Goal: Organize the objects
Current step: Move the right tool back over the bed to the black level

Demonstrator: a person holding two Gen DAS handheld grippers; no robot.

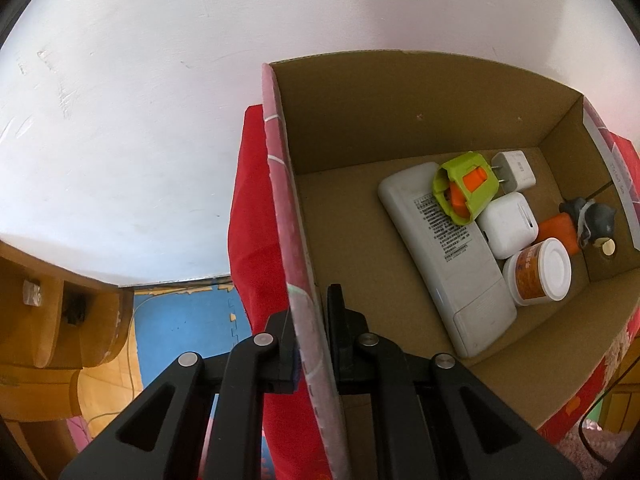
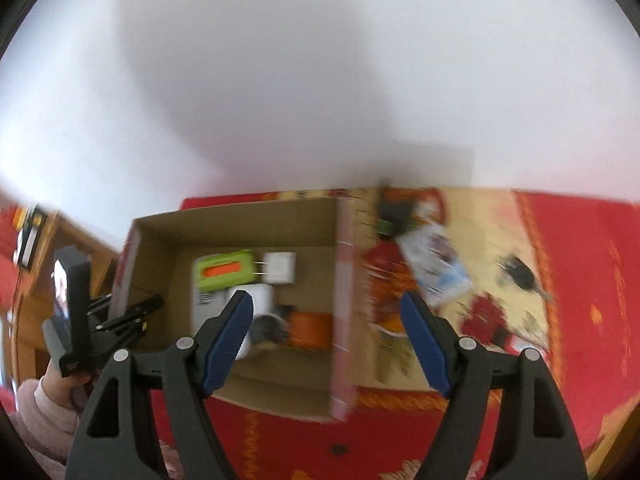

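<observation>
The left gripper [image 1: 308, 344] is clenched on the side wall of the cardboard box [image 1: 298, 240], which stands on the red cloth [image 2: 580, 248]. The right gripper [image 2: 326, 344] hangs above the box with its jaws spread and nothing between them. Farther out on the cloth lies a flat printed packet [image 2: 434, 268]; it looks light and thin, so I would take it by one edge.
</observation>
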